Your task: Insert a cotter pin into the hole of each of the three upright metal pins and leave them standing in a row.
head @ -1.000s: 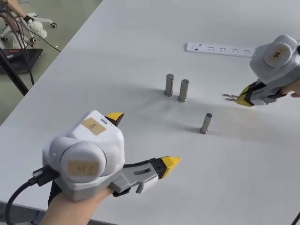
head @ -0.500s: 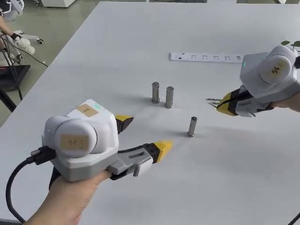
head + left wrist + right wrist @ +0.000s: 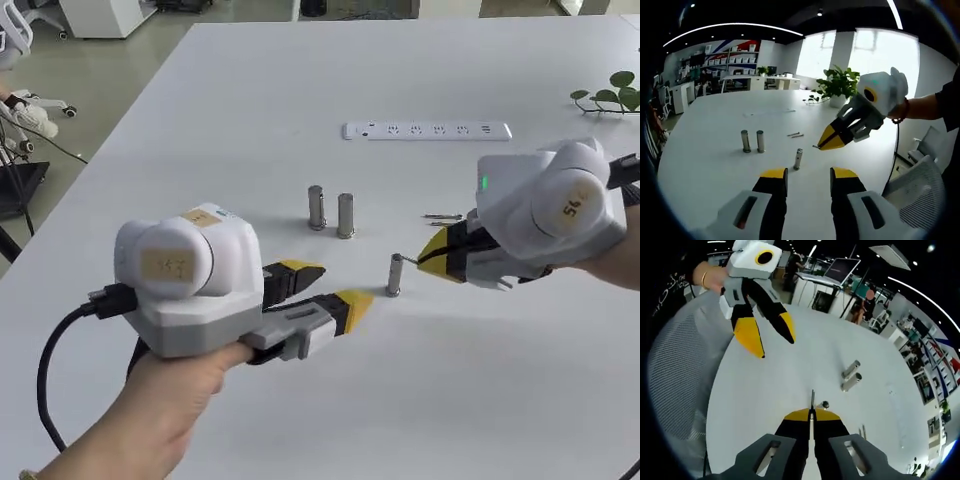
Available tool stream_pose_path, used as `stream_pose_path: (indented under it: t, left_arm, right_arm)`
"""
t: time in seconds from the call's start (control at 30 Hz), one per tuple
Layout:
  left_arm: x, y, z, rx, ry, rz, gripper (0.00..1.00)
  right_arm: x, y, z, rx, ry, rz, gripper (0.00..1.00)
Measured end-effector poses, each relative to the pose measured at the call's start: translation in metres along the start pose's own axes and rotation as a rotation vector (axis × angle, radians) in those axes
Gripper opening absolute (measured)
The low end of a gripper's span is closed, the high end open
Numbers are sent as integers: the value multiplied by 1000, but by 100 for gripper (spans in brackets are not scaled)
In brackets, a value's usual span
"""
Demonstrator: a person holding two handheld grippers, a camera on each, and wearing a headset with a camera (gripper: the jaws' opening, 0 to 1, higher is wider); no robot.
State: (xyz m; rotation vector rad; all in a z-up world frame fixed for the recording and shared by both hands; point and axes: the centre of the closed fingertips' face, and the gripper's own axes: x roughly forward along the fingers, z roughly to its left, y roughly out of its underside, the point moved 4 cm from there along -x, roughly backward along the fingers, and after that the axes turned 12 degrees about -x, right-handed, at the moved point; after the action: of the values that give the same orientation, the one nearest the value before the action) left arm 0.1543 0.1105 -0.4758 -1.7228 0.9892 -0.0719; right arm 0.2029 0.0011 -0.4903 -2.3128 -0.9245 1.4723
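Room: An open-plan office, with shelving, desks and tall bright windows (image 3: 875, 50) in the left gripper view, and a curved strip light on a dark ceiling.
Surface: A large, matte white table (image 3: 230, 120) runs away from the person, with grey-green floor along its left edge.
Power strip: A white power strip (image 3: 427, 131) lies across the far part of the table, well apart from the work.
Plant: A leafy potted plant (image 3: 840, 85) stands at the table's far end.
Chairs: A wheeled chair base (image 3: 30, 105) sits on the floor to the left. A grey mesh chair back (image 3: 675, 375) curves beside the table.
Metal pins: Two metal pins (image 3: 316, 207) (image 3: 345, 216) stand upright just beside each other mid-table. A third pin (image 3: 395, 274) stands alone, nearer the person and to the right.
Loose cotter pins: Spare cotter pins (image 3: 440, 217) lie flat to the right of the pair.
Right gripper: The right gripper (image 3: 428, 258) hangs low over the table, its yellow-tipped jaws clamped on a thin cotter pin (image 3: 812, 402). The pin's free end is close beside the top of the third pin; whether they touch cannot be told.
Left gripper: The left gripper (image 3: 330, 287) hovers above the table just short of the third pin, jaws parted and holding nothing.
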Motion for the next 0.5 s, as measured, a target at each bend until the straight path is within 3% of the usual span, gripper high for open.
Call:
stream_pose_path:
  t: [0.37, 0.5]
  left_arm:
    - [7, 2, -9, -155, 65, 42, 18]
    - [7, 2, -13, -233, 98, 29, 13]
  right_arm:
    - [0, -26, 17, -97, -6, -77, 0]
    - [0, -31, 21, -138, -1, -80, 0]
